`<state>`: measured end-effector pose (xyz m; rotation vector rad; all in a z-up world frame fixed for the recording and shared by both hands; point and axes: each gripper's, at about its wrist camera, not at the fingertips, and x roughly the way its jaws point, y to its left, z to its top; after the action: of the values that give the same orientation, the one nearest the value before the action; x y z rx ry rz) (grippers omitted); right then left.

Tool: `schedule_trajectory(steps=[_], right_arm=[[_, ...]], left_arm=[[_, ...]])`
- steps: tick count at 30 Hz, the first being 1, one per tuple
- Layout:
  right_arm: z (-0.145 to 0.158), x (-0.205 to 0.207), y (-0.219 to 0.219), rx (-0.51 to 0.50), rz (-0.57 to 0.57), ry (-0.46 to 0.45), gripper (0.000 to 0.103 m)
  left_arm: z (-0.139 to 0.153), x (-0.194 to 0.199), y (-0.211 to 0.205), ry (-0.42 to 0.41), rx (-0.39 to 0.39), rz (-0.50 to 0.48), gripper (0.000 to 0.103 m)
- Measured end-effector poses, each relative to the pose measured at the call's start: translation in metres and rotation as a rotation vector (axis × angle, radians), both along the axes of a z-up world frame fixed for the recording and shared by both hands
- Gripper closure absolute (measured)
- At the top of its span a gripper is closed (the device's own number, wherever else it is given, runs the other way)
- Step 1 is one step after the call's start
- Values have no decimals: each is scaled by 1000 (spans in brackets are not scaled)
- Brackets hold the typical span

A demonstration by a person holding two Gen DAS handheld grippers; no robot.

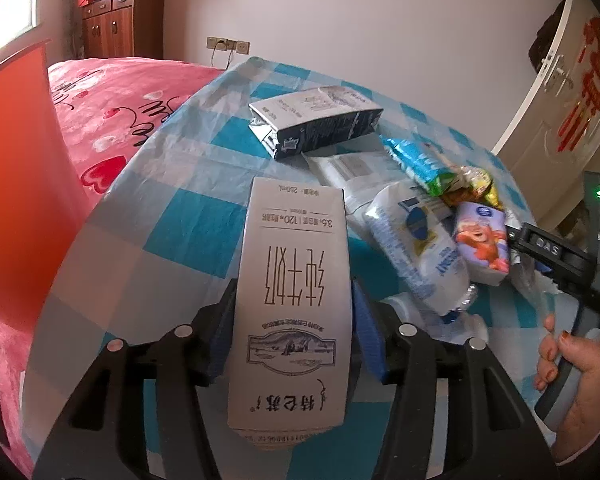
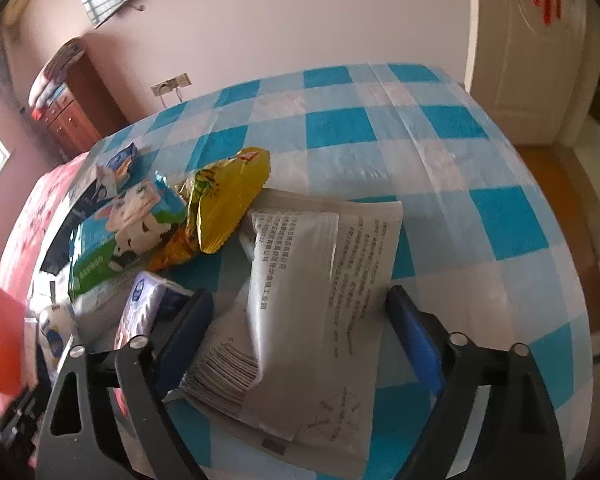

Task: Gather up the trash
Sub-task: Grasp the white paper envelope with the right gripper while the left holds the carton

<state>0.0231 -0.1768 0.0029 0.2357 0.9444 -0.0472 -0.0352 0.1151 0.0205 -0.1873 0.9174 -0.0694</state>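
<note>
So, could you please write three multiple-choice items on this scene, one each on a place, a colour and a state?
1. Where does the dark carton lie?
A. on the checked tablecloth
B. on the bed
C. on the floor

2. What colour is the snack bag beside the grey pouch?
A. red
B. yellow
C. black

3. What is the left gripper doing?
A. open over nothing
B. shut on the white milk carton
C. out of view

Answers: 1 A, it rests on the checks; 2 B, its foil is yellow; 3 B, both pads press the carton's sides.
</note>
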Motion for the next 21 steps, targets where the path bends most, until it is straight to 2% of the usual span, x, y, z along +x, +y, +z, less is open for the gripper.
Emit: schedule_trajectory(steps=[5, 9, 14, 21], right_arm=[[1, -10, 3, -59, 52, -50, 32], [5, -18, 4, -94, 79, -76, 42], [10, -32, 0, -83, 92, -107, 53], [13, -49, -5, -65, 95, -118, 57]], left_arm=[[-4, 5, -10, -8, 78, -8, 43], [-5, 3, -12, -24, 103, -13, 44], [-4, 0, -10, -35, 89, -17, 46], [4, -10, -10, -64, 65, -29, 48]])
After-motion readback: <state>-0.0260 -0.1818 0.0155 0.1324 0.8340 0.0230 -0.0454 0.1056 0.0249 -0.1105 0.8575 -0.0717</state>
